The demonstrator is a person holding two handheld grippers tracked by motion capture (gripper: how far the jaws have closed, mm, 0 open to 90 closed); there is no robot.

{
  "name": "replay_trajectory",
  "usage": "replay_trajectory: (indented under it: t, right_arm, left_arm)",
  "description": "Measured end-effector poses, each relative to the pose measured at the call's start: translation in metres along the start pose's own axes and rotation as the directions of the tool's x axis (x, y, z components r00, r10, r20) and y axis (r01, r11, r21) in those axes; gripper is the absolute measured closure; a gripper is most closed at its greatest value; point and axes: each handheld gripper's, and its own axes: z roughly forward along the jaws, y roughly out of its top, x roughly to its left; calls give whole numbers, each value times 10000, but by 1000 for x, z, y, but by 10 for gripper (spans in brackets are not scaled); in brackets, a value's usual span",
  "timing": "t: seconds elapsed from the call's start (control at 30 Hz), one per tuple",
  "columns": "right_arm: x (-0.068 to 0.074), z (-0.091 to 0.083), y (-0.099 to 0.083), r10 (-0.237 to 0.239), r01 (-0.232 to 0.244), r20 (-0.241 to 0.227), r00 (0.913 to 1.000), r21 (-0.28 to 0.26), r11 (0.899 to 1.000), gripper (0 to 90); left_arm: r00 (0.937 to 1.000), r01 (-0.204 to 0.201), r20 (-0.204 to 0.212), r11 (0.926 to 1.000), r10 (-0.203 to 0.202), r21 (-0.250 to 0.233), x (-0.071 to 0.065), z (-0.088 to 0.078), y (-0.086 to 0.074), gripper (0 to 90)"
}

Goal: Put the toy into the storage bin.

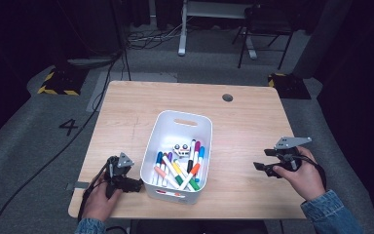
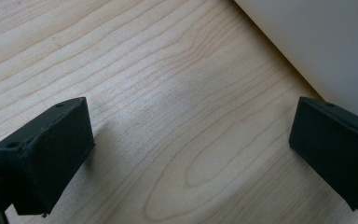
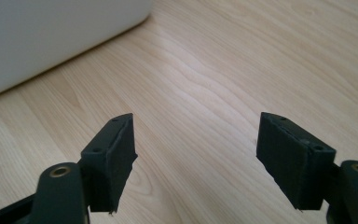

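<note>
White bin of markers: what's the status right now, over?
Left gripper and right gripper open, empty, flanking white bin. Markers inside, untouched. Nothing in the way.

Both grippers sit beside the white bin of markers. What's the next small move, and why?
Probably lift the right gripper over the white bin's rim toward the markers. Its jaws stand open and empty above bare table, with the bin just beside it.

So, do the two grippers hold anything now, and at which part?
Nothing is held. The left gripper and the right gripper both stand open over the bare light wooden table, beside the white plastic bin.
</note>
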Motion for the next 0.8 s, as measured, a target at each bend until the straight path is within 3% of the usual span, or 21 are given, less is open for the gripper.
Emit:
replay_trajectory:
  t: [0.5,0.73,0.8]
  right_arm:
    - [-19,19,-63,1060,-1059,530,9930,-44,9944,274]
    - [-18,28,-86,1094,-1093,801,9908,-61,9940,234]
    - [-16,33,-92,971,-932,1066,9895,-410,9948,171]
  left_arm:
    - [10000,13,6,10000,-13,16,0,0,0,0]
    - [10000,17,22,10000,-17,19,0,0,0,0]
    - [10000,15,10,10000,-15,16,0,0,0,0]
